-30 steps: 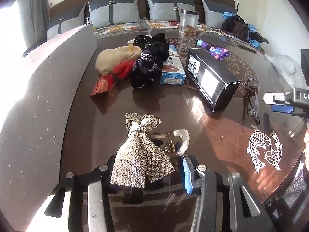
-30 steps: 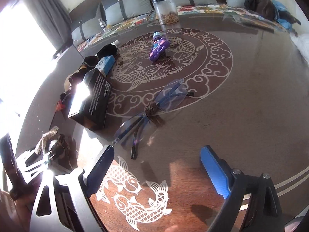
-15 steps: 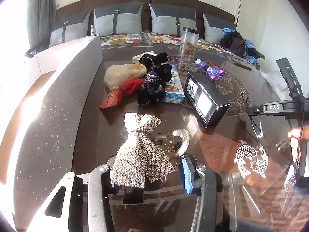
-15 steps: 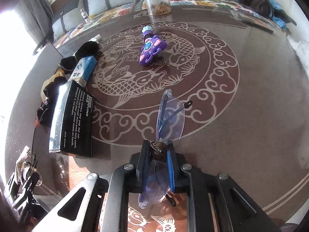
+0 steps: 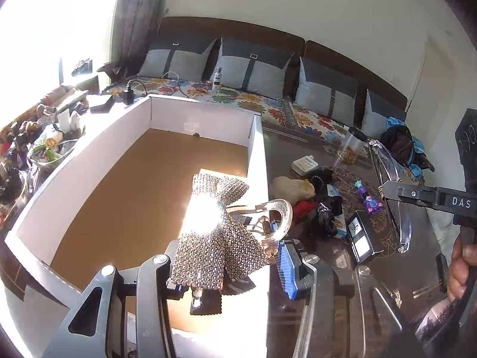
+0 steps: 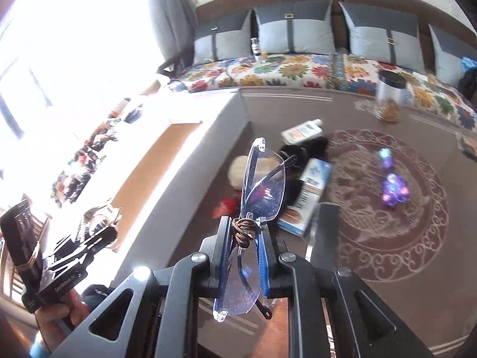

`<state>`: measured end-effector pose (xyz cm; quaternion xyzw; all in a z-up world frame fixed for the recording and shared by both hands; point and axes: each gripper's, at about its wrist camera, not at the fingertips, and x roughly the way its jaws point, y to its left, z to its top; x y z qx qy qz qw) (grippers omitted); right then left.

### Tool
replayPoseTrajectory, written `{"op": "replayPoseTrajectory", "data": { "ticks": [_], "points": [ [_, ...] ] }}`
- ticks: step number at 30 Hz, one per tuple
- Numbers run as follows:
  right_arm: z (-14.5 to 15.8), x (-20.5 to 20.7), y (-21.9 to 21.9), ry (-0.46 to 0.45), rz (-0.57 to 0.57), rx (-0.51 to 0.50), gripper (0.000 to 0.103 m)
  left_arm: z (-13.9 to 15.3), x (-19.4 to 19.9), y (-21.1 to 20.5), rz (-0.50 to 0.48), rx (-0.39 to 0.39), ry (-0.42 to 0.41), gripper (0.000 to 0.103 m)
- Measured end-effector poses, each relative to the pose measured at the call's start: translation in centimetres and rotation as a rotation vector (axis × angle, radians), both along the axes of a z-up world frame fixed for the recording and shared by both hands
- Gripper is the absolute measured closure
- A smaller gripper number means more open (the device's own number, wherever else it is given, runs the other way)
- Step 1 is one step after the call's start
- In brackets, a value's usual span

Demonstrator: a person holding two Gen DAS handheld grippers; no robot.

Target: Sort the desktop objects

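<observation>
**Both items lifted, heading for the box**

Glasses (image 6: pixel 262 185) now clamped at the bridge in my right tool (image 6: pixel 245 235); a sec ago they lay on the surface w/ the jaws wide, which have just closed on them. Rhinestone bow clip (image 5: pixel 217 235) is pinched in my left tool (image 5: pixel 226 265), same grip as before, now over the white box (image 5: pixel 89 161) instead of the surface. Both are off the surface, so next is prob. the drop. Black box (image 5: pixel 362 237), socks etc. remain ahead on the surface (image 6: pixel 387 268).

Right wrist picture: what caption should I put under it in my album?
The right gripper pinches rimless glasses at the wire-wrapped bridge, lifted above the patterned table beside a white box.
</observation>
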<state>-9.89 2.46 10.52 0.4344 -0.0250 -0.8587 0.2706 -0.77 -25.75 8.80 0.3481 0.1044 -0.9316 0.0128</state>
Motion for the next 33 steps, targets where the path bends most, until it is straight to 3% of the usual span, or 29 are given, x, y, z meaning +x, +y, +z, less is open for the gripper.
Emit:
{"op": "replayPoseTrajectory", "data": {
  "ticks": [4, 7, 13, 14, 15, 17, 18, 20, 26, 29, 33],
  "points": [
    [1.3, 0.0, -11.1, 0.018, 0.15, -0.068, 0.086, -0.6, -1.8, -6.3, 0.105, -0.043, -0.057, 0.056],
    [-0.2, -0.4, -17.6, 0.001, 0.22, -0.048, 0.086, -1.9, -3.4, -9.1, 0.147, -0.092, -0.127, 0.056],
    [-6.2, -0.3, -24.0, -0.066, 0.276, 0.1, 0.085, -5.2, -5.5, -11.1, 0.144, -0.153, -0.296, 0.053],
    [-7.2, -0.5, -24.4, -0.091, 0.278, 0.119, 0.085, -5.7, -5.8, -11.3, 0.154, -0.165, -0.325, 0.041],
    [-8.1, -0.5, -24.5, -0.117, 0.277, 0.138, 0.083, -6.1, -5.8, -11.5, 0.17, -0.178, -0.342, 0.021],
    [-9.2, -0.7, -24.7, -0.127, 0.264, 0.163, 0.062, -6.2, -5.6, -11.8, 0.21, -0.207, -0.342, 0.007],
    [-9.3, -0.7, -24.6, -0.114, 0.253, 0.169, 0.056, -6.2, -5.5, -12.1, 0.224, -0.212, -0.337, 0.007],
    [-8.9, -0.3, -23.8, -0.073, 0.232, 0.166, 0.028, -6.0, -4.9, -12.4, 0.243, -0.197, -0.328, 0.007],
    [-5.0, 1.3, -18.8, 0.08, 0.201, 0.107, 0.022, -4.3, -2.4, -10.4, 0.267, -0.184, -0.253, 0.007],
    [-3.4, 2.6, -14.3, 0.201, 0.162, 0.094, 0.014, -2.5, -1.3, -7.4, 0.227, -0.182, -0.188, 0.007],
    [-3.2, 4.4, -6.4, 0.344, 0.079, 0.151, 0.011, 0.3, -0.1, -1.6, 0.125, -0.16, -0.095, 0.007]
  ]
}}
